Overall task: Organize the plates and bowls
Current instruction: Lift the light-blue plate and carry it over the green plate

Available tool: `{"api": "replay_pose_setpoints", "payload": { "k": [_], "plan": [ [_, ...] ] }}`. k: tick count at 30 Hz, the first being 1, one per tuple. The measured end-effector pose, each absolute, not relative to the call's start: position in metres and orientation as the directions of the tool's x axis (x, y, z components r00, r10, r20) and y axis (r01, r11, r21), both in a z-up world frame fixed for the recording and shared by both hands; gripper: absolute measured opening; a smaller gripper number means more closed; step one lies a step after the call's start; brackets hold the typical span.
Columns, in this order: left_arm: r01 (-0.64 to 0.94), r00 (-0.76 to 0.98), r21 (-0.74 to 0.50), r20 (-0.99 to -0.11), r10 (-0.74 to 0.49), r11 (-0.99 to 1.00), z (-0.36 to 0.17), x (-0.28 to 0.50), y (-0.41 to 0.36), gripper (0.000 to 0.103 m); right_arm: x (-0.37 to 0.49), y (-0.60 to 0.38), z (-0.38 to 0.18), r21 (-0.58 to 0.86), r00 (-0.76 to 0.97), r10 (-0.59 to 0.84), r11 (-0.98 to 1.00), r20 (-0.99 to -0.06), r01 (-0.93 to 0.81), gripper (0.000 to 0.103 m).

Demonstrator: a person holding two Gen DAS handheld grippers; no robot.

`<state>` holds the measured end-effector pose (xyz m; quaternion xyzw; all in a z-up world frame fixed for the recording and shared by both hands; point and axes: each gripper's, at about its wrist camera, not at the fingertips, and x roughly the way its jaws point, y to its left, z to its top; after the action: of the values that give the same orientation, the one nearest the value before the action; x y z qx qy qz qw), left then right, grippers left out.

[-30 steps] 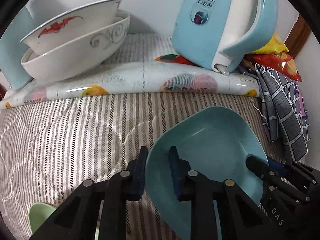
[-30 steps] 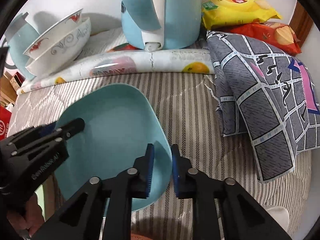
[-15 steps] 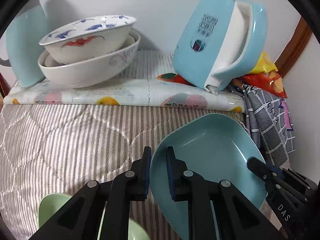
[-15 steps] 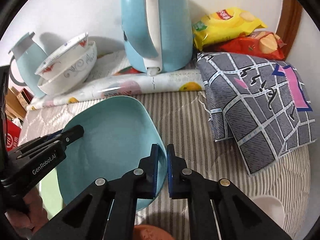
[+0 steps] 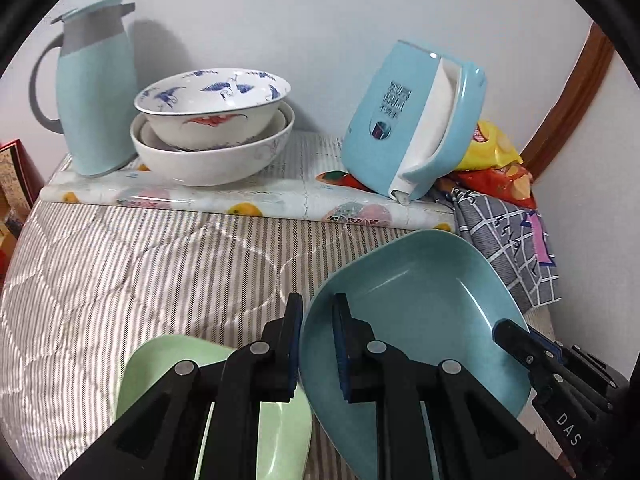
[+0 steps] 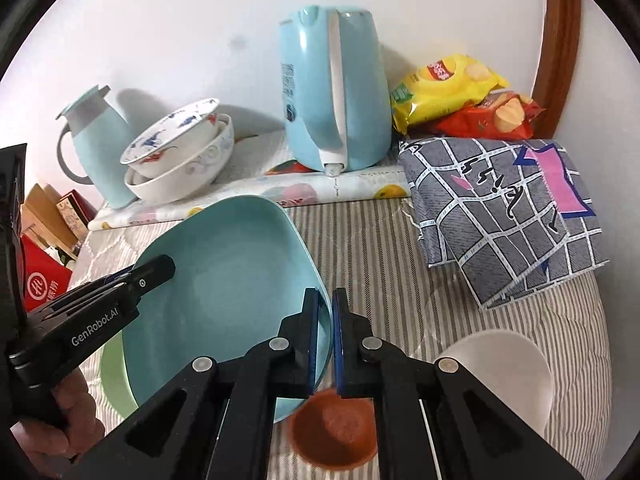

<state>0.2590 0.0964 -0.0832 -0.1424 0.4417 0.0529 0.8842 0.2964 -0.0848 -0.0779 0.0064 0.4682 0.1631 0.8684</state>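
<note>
A light blue plate [image 5: 416, 320] [image 6: 224, 280] is held tilted above the striped bedding by both grippers. My left gripper [image 5: 318, 336] is shut on its left rim. My right gripper [image 6: 326, 328] is shut on its right rim. A pale green plate [image 5: 168, 364] [image 6: 114, 372] lies on the bedding under the blue plate's left side. Two white patterned bowls [image 5: 212, 128] [image 6: 180, 152] are stacked at the back left. A small brown bowl [image 6: 334, 432] and a white bowl [image 6: 504, 364] sit near my right gripper.
A blue jug [image 5: 96, 88] stands beside the stacked bowls on a fruit-print mat [image 5: 280, 204]. A blue kettle [image 5: 412, 120] [image 6: 336, 96] stands at the back. Snack bags [image 6: 460, 104] and a folded grey cloth [image 6: 500, 212] lie at the right.
Both grippers have risen and pulled back with the blue plate. The green plate, brown bowl and white bowl have come into view below.
</note>
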Motion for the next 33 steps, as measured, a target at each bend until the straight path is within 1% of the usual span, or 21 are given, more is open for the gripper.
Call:
{"api": "replay_pose_setpoints", "payload": {
  "k": [7, 18, 33],
  "plan": [
    [-0.223, 0.63, -0.2, -0.777, -0.016, 0.954, -0.064, 0.226, 0.105, 0.015, 0.265, -0.08, -0.06, 0.17, 0.533, 0.305, 0.942, -0.789, -0.289, 0.007],
    [-0.239, 0.651, -0.191, -0.759, 0.011, 0.952, -0.049, 0.179, 0.122, 0.015, 0.219, -0.067, -0.044, 0.184, 0.551, 0.332, 0.934, -0.765, -0.307, 0.007],
    [-0.257, 0.637, -0.19, -0.771, 0.018, 0.948, -0.063, 0.144, 0.151, 0.015, 0.184, -0.043, -0.059, 0.196, 0.538, 0.343, 0.93, -0.77, -0.312, 0.007]
  ]
}}
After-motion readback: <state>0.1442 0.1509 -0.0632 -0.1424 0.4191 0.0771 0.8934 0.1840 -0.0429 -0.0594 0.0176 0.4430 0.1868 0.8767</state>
